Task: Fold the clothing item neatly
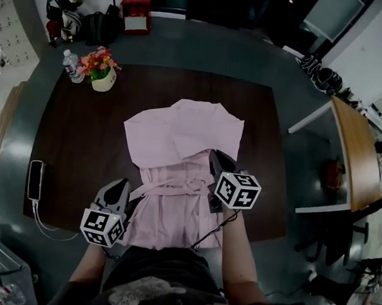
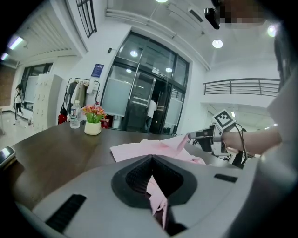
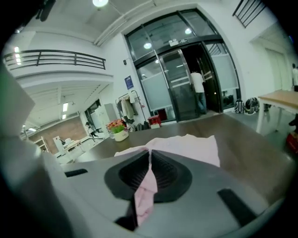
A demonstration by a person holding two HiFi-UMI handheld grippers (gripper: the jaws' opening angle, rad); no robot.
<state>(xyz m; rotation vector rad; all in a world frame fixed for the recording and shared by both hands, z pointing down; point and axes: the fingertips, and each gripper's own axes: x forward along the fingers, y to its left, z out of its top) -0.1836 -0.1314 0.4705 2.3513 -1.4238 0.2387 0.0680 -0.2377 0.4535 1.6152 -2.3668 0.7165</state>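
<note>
Seen from the head camera, each gripper's own body and marker cube cover its jaw tips, so the pinch points are hidden from above; the gripper views show them. The left gripper is clenched on a fold of the pink garment, with a strip of cloth hanging out between the pads. The right gripper is likewise clamped on a pink fold. Which seam or edge each one has, I cannot tell. The garment lies at centre frame on the dark table, its upper part spread flat and its lower part gathered, with a tie across it. Its near hem is cut off by the person's dark-clothed torso at the bottom edge. The left gripper sits at the garment's lower-left edge, the right at its right edge. In the upper left a flower pot stands with a water bottle just beside it. At the left edge lies a phone, its white cable trailing toward the near table edge. At top centre is a red box-like object, too small to identify. At the right a light wooden tabletop is partly out of frame.
</note>
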